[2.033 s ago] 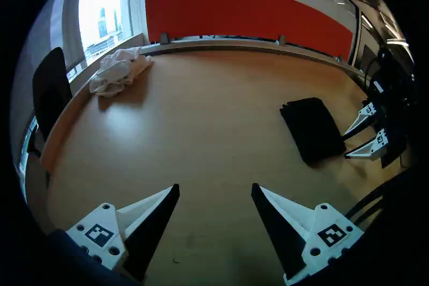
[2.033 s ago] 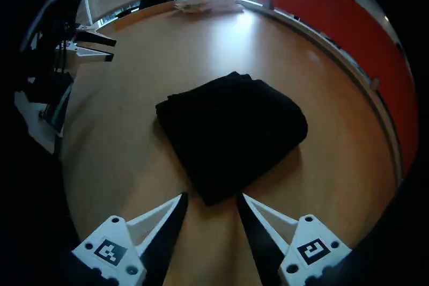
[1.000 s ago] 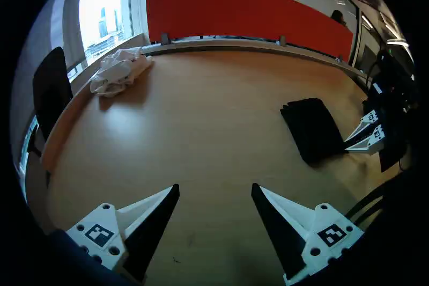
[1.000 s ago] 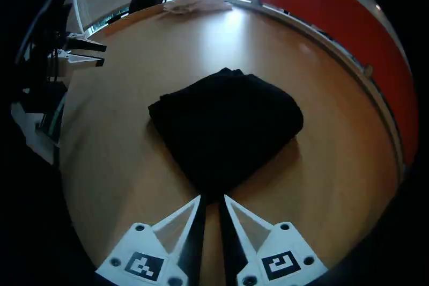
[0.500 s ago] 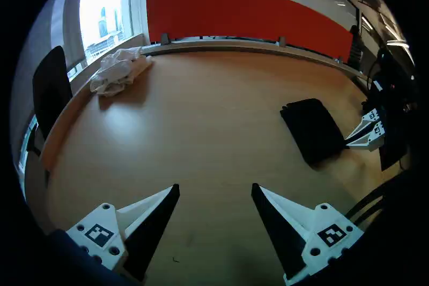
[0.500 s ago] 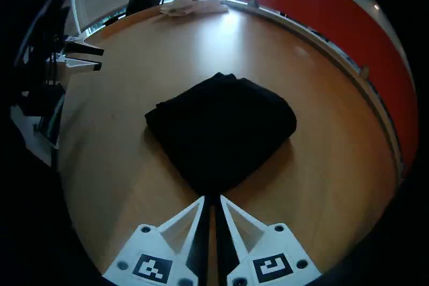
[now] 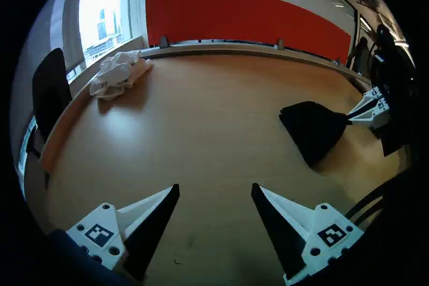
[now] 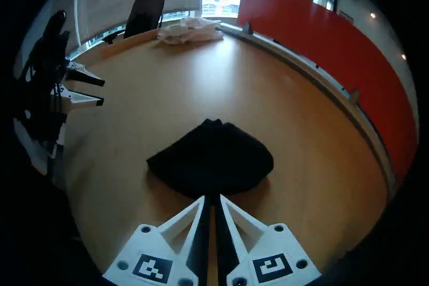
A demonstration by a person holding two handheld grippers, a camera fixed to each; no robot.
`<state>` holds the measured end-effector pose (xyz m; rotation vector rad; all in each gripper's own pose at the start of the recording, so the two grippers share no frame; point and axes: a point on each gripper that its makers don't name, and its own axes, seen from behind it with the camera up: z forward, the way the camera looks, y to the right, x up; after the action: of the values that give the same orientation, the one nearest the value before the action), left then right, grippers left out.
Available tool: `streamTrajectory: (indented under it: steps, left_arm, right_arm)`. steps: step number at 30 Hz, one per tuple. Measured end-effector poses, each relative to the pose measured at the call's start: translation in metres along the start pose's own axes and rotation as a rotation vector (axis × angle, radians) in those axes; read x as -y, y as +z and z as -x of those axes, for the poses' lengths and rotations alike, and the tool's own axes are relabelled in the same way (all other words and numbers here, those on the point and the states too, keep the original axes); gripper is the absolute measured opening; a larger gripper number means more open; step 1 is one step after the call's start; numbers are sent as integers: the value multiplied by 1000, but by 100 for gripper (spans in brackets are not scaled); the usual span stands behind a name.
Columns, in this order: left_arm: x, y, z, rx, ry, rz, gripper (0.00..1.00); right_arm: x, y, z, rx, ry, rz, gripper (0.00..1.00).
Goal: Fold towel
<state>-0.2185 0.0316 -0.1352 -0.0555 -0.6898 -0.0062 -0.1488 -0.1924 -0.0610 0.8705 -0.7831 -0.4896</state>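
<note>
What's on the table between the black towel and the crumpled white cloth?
Nothing: just bare table between the black towel and the white cloth, in the left gripper view.

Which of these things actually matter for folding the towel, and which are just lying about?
In the job: black towel, its corner pinched by the right gripper; left gripper, open over the table.
Lying about: white cloth heap, black chair, red partition.

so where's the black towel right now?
The towel is on the right side of the table in the left gripper view, one corner pinched and raised by the right gripper; the white cloth is far off near the window.
</note>
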Motion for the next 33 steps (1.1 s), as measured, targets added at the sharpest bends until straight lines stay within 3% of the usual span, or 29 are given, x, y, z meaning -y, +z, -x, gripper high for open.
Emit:
streamTrajectory:
  steps: [20,33]
  left_arm:
    - [0,-6,-21,-41,21,17,100]
    - [-2,-7,-26,-46,24,28,100]
  right_arm:
    - [-44,-46,-107,-169,-53,99,5]
    - [-74,-67,-114,-179,-53,156,5]
